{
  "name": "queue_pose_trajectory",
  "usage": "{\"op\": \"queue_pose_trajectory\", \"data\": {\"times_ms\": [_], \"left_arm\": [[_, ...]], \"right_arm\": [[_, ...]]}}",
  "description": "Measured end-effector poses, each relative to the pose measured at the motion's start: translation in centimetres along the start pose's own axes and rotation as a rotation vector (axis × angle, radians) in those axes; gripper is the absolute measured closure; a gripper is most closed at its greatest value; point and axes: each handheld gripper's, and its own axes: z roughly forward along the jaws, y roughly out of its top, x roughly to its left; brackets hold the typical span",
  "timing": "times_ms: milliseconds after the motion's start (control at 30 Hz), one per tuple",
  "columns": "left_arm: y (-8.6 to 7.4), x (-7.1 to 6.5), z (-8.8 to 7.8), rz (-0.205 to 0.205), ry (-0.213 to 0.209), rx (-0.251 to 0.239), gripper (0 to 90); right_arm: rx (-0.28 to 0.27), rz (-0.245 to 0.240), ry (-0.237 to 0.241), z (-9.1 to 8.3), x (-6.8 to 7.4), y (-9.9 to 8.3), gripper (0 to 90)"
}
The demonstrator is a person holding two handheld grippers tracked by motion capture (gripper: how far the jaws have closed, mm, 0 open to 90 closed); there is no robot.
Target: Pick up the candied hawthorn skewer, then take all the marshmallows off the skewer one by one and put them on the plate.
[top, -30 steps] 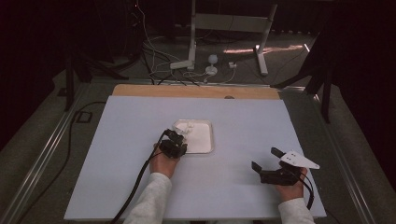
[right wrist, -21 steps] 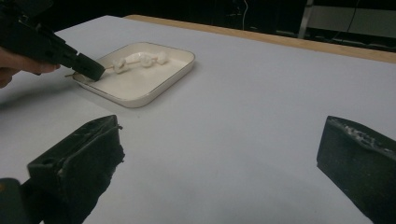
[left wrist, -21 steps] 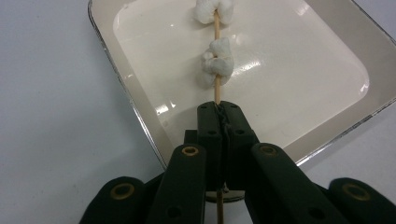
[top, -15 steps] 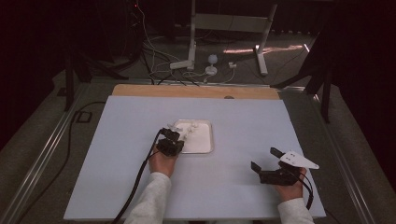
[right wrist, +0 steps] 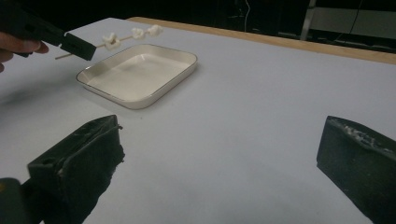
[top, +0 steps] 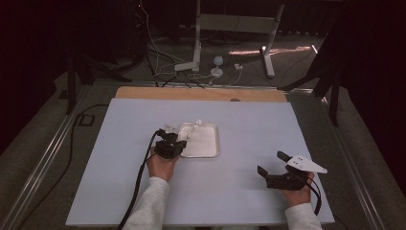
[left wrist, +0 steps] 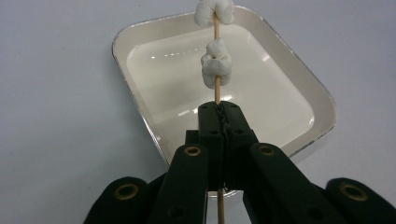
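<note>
Left tongs lifted skewer off tray — pale tabletop, dark room.

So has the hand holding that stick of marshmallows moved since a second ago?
Yes. The left gripper, shut on the skewer, has shifted slightly left along the tray, toward its near-left corner.

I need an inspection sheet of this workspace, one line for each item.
Surface: pale blue table top, wooden edge at the far side.
Job's things: thin wooden skewer with white marshmallow pieces, held above a white tray that looks empty.
Clutter: nothing seen.
Grippers: left tongs shut on the skewer; right tongs open, holding nothing.
Cables: black cable trails from the left tongs.
Surroundings: dark floor, white stand legs, loose wires.
</note>
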Motion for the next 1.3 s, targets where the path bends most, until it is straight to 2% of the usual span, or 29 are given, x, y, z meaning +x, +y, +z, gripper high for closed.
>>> {"op": "queue_pose_trajectory", "data": {"times_ms": [300, 600, 733, 767, 833, 967, 1033, 1133, 1167, 1267, 1300], "left_arm": [[0.1, 0.0, -1.0, -0.009, -0.029, -0.034, 89.9], [0.1, 0.0, -2.0, -0.001, -0.049, -0.060, 89.9], [-0.2, 0.0, -2.6, 0.001, -0.077, -0.082, 89.9], [-0.5, 0.0, -2.9, 0.010, -0.093, -0.092, 89.9], [-0.6, 0.1, -3.1, 0.017, -0.100, -0.096, 89.8], [-0.9, 0.4, -3.8, 0.019, -0.123, -0.114, 89.9], [-1.0, 0.5, -4.3, 0.034, -0.135, -0.132, 89.9], [-1.3, 0.5, -4.8, 0.042, -0.144, -0.149, 89.9], [-1.3, 0.5, -5.0, 0.050, -0.147, -0.153, 89.9], [-1.5, 0.4, -5.2, 0.062, -0.157, -0.158, 89.8], [-1.5, 0.3, -5.3, 0.067, -0.161, -0.162, 89.8]], "right_arm": [[-0.011, 0.010, 0.007, -0.1, -0.1, 0.0, 0.0], [-0.034, 0.021, 0.011, -0.2, -0.1, 0.0, 0.0], [-0.046, 0.036, 0.003, -0.2, -0.1, 0.1, 0.0], [-0.061, 0.044, 0.004, -0.1, -0.2, 0.3, 0.0], [-0.066, 0.045, 0.005, 0.0, -0.2, 0.4, 0.0], [-0.078, 0.038, 0.014, 0.1, -0.1, 1.0, 0.0], [-0.087, 0.026, 0.016, 0.1, 0.0, 1.6, 0.0], [-0.104, 0.026, 0.037, 0.7, 0.0, 3.1, 0.0], [-0.104, 0.026, 0.037, 0.7, 0.0, 3.1, 0.0], [-0.103, 0.009, 0.054, 1.7, 0.3, 4.7, 0.0], [-0.103, 0.009, 0.054, 1.7, 0.3, 4.7, 0.0]]}}
